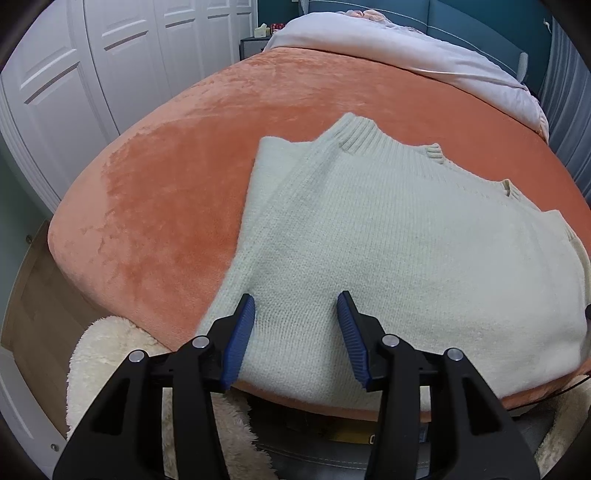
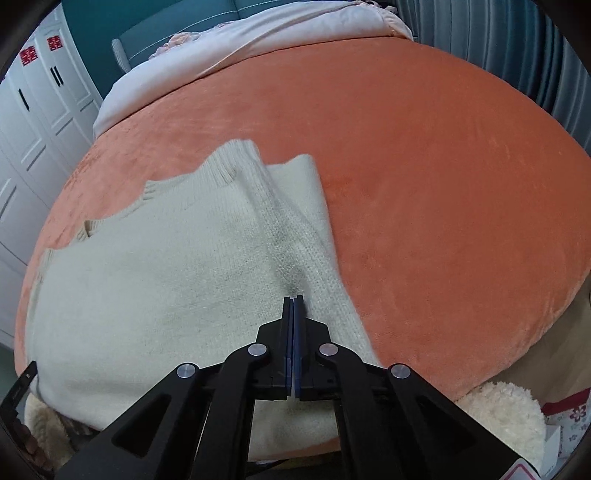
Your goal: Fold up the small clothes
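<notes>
We see our left gripper (image 1: 295, 306) with jaws apart above the cream sweater's (image 1: 388, 243) near hem (nothing pinched), orange blanket (image 1: 166, 177) beneath.

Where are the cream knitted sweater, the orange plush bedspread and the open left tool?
cream knitted sweater (image 1: 388, 236), left wrist view, middle of the knit body.
orange plush bedspread (image 2: 424, 166), right wrist view, bare area right of the sweater.
left tool (image 1: 295, 306), left wrist view, midway between its blue fingertips.

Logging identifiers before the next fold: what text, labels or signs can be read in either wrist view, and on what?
"囍" twice, red paper signs on the white wardrobe doors.
Red items on the nightstand: too small to read.
Floral box: pattern only, no legible words.
Cream sweater: no label visible.
</notes>
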